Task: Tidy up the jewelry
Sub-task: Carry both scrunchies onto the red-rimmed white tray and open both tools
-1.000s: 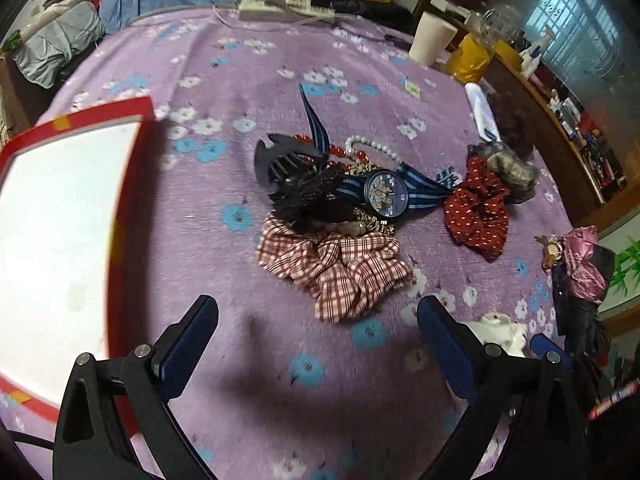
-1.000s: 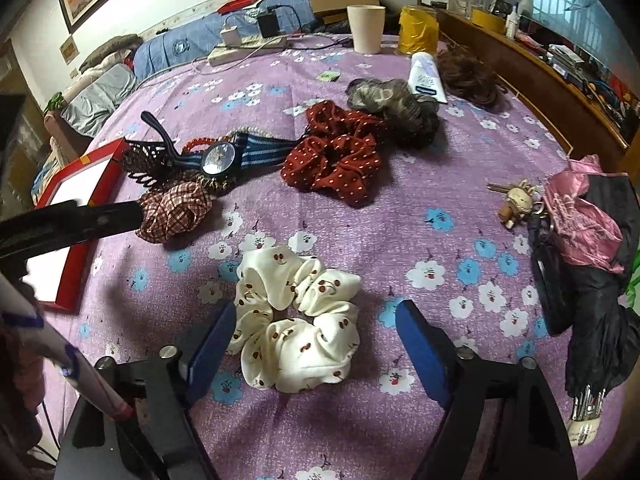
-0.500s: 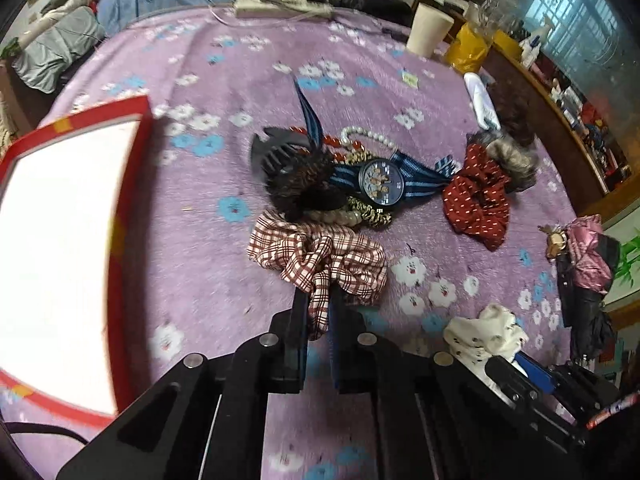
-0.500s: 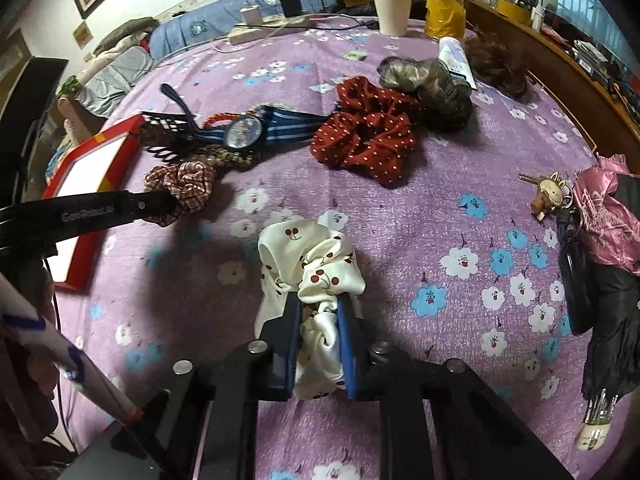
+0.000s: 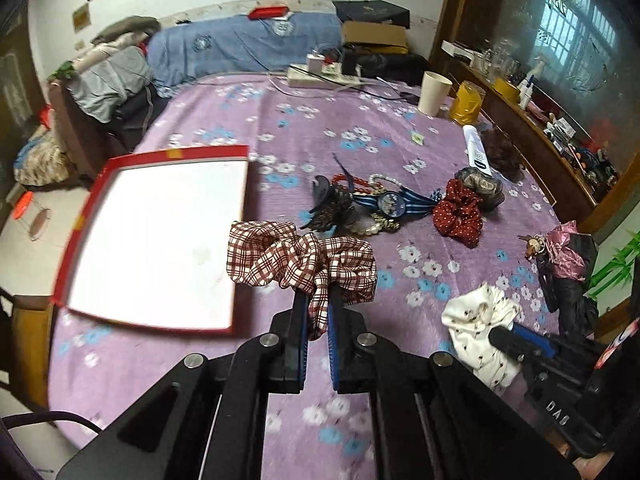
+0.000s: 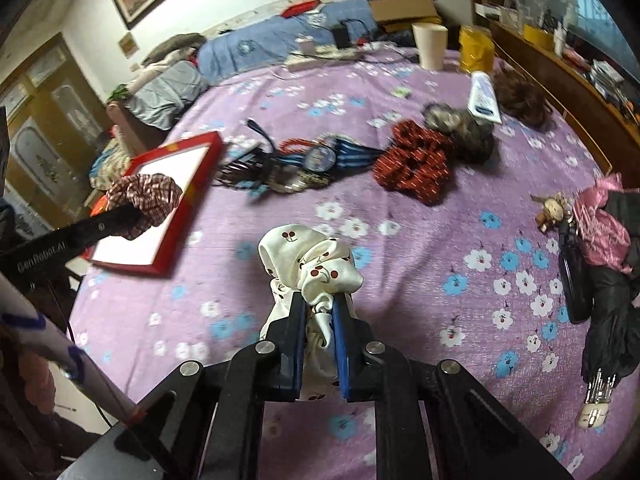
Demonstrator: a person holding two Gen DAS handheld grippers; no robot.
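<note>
Since a second earlier both scrunchies had left the purple floral surface (image 5: pixel 224 120). The plaid scrunchie (image 5: pixel 300 260) hung pinched in the left hand-held gripper (image 5: pixel 318 320), at its fingertips, beside the red-rimmed tray (image 5: pixel 160 236). The cherry-print scrunchie (image 6: pixel 310 264) was clamped in the right hand-held gripper (image 6: pixel 318 316), draping between its fingers. Both jaws had just closed. Two more scrunchies stayed down: one red dotted scrunchie (image 6: pixel 416 164) touching one grey-brown scrunchie (image 6: pixel 460 130), next to one striped-strap watch (image 6: pixel 320 158).
</note>
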